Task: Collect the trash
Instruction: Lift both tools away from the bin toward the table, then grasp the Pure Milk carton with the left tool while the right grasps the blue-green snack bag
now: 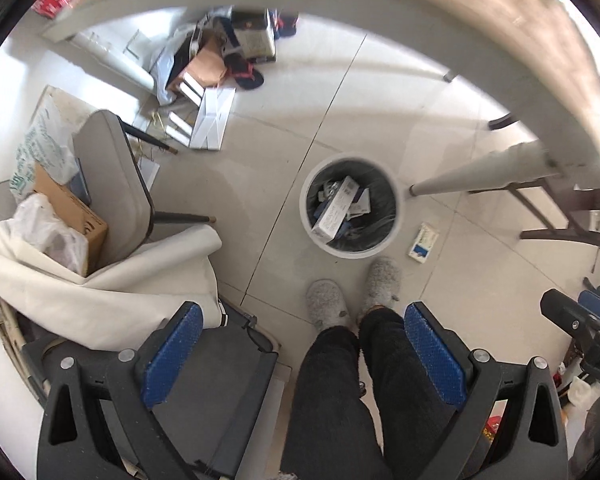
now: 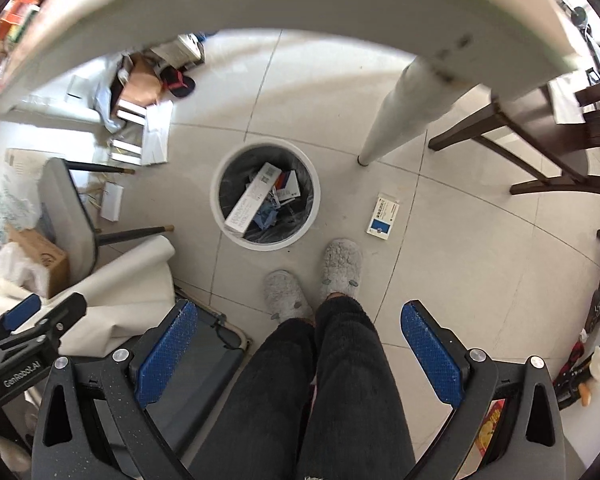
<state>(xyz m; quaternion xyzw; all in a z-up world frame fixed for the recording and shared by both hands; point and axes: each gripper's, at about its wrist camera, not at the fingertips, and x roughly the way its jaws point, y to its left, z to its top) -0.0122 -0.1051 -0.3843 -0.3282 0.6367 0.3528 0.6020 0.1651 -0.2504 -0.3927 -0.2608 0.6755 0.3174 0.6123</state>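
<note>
Both your claws — left claw [image 1: 300, 348], right claw [image 2: 300, 344] — hang spread, empty, high over the bin [image 2: 220, 216]; small box [image 2: 383, 219] on the floor beside it — likely next.

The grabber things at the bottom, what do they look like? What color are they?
Each gripper has two chunky dark grey plastic arms with silver round bolts and triangle-shaped holes. The left gripper and right gripper both have bright blue, bumpy rubber pads on the inside of their fingers. In the right view, white lettering reading GenRobot.AI shows on the left one's side.
</note>
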